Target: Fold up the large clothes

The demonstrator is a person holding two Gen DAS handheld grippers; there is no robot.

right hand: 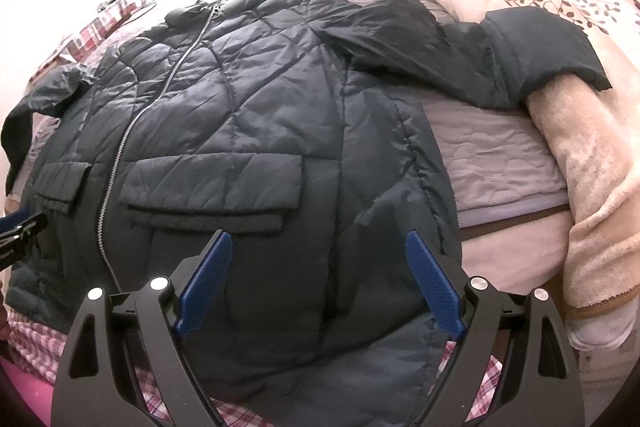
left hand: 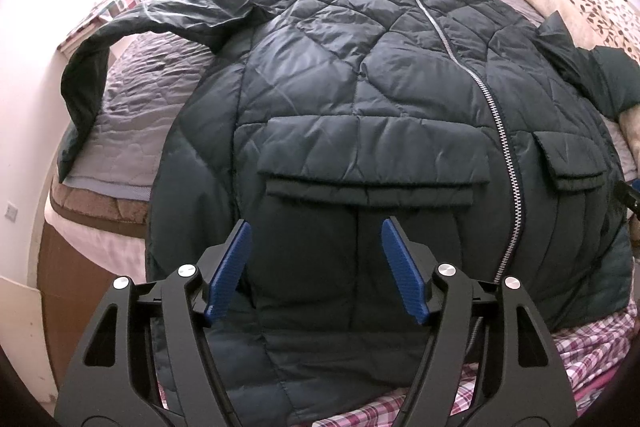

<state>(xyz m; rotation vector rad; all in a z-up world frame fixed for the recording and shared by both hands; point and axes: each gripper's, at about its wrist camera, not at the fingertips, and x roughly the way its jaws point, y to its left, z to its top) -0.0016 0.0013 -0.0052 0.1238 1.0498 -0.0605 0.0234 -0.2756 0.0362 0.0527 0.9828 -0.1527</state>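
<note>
A dark green quilted zip-up jacket (left hand: 360, 75) lies flat on the grey-quilted bed (left hand: 132, 107) (front up); left tool (left hand: 316, 233) and right tool (right hand: 318, 245) hover spread.

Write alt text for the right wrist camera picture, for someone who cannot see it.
A dark quilted jacket lies zipped and face up on a bed, one sleeve stretched out onto a cream leaf-print blanket. The open right claw, with blue fingers, hovers above the jacket's lower hem.
</note>
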